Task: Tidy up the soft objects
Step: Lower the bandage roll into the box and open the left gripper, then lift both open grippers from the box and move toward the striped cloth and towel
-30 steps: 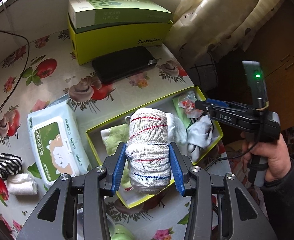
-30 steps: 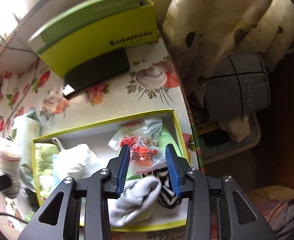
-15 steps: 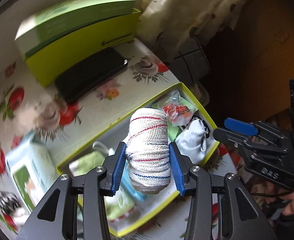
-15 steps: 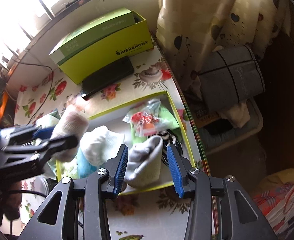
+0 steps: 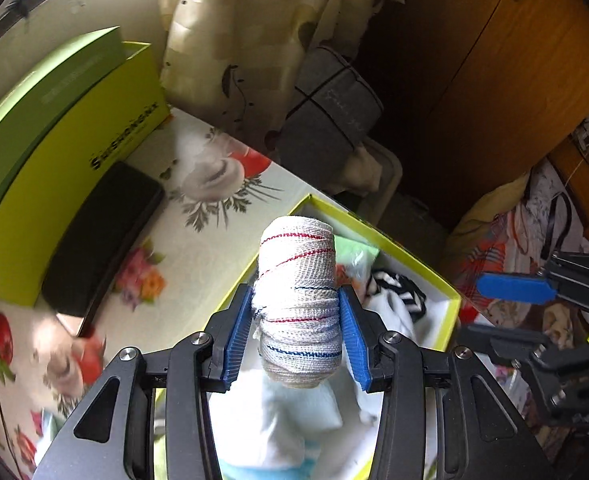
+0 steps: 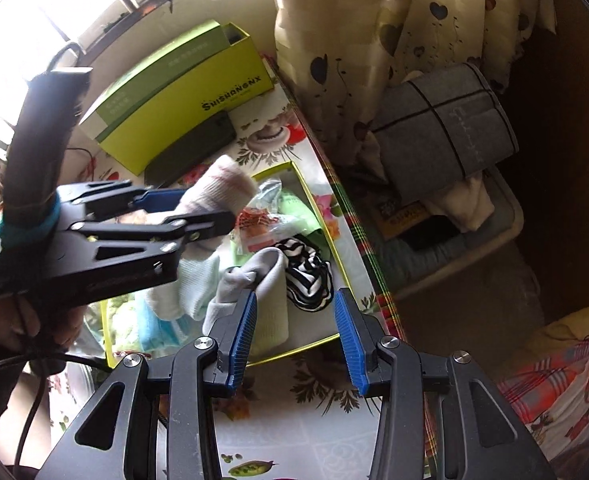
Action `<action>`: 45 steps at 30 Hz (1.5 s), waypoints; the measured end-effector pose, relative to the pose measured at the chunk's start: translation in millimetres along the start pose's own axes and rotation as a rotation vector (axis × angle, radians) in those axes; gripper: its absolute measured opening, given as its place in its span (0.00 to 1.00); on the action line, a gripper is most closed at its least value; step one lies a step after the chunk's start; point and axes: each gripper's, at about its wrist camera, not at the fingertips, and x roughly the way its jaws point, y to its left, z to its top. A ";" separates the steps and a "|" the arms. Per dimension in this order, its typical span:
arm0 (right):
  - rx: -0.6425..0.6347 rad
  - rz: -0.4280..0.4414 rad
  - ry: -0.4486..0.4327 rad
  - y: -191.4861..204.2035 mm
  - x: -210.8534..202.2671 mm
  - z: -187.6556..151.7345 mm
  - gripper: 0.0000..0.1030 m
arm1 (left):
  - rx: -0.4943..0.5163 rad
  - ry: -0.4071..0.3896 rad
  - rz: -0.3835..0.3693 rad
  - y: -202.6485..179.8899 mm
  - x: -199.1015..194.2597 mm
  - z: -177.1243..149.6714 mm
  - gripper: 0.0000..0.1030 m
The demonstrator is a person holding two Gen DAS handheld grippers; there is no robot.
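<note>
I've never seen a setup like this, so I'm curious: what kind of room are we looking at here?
Most likely a lived-in home, perhaps a bedroom corner. A floral oilcloth table stands by a heart-print curtain, with a wooden wardrobe and colourful bedding nearby.

A flowered table [image 6: 326, 432] is seen below the tool, bearing an open tray [image 6: 294, 350], black case [image 5: 98, 236] and green box [image 6: 182, 96].

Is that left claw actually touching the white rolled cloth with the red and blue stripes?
Touching. The left wrist view shows both blue pads of the left claw pressed against the sides of the white rolled cloth, no gap.
</note>
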 end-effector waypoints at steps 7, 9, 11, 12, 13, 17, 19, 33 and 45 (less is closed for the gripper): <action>0.009 0.006 0.001 -1.8 2.2 0.2 0.38 | -0.026 -0.002 0.016 10.6 3.4 -0.4 0.46; 0.007 0.005 0.002 0.6 3.0 1.5 0.38 | -0.050 -0.012 0.011 17.0 -1.8 -2.2 0.48; 0.001 0.007 0.000 4.2 2.4 2.6 0.38 | -0.073 -0.022 0.015 22.6 -8.9 -5.2 0.48; -0.003 0.009 -0.001 6.8 1.9 3.2 0.38 | -0.085 -0.027 0.015 24.9 -12.6 -6.7 0.48; -0.008 0.012 -0.002 9.9 1.0 3.7 0.38 | -0.100 -0.034 0.014 27.9 -18.3 -9.3 0.48; -0.033 0.022 -0.004 23.1 -3.4 6.1 0.38 | -0.148 -0.050 0.008 33.3 -37.5 -20.5 0.48; -0.047 0.028 -0.003 30.3 -5.6 7.1 0.38 | -0.174 -0.059 0.005 35.2 -48.2 -27.8 0.48; -0.192 0.073 0.014 100.9 -26.7 -13.0 0.45 | -0.378 -0.127 0.062 47.1 -128.2 -102.8 0.48; -0.334 0.126 0.051 161.6 -34.4 -40.6 0.46 | -0.485 -0.156 0.126 55.5 -169.9 -166.9 0.48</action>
